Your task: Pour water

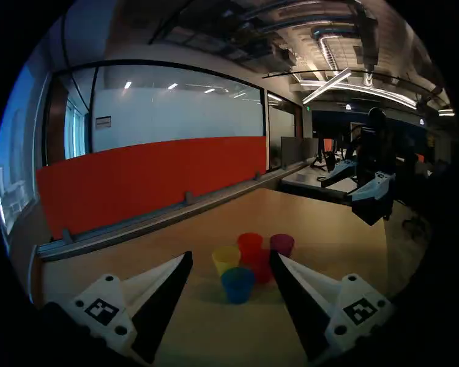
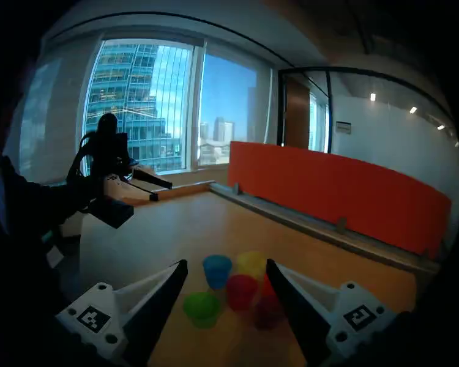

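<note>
Several small plastic cups stand bunched on the wooden table (image 1: 327,232). In the left gripper view I see a blue cup (image 1: 237,284) nearest, a yellow cup (image 1: 226,257), a red cup (image 1: 250,243) and a purple cup (image 1: 282,243). My left gripper (image 1: 230,255) is open, hovering short of them, empty. The right gripper view shows the blue cup (image 2: 217,269), yellow cup (image 2: 251,262), red cup (image 2: 242,290), a green cup (image 2: 201,306) and the purple cup (image 2: 267,311). My right gripper (image 2: 226,264) is open and empty, just short of the cluster.
An orange partition (image 1: 150,174) with a metal rail runs along the table's far side. Across the cups, the right gripper (image 1: 338,187) hangs above the table; likewise the left gripper (image 2: 162,191), held by a dark sleeve (image 2: 33,205). Large windows (image 2: 168,110) stand behind.
</note>
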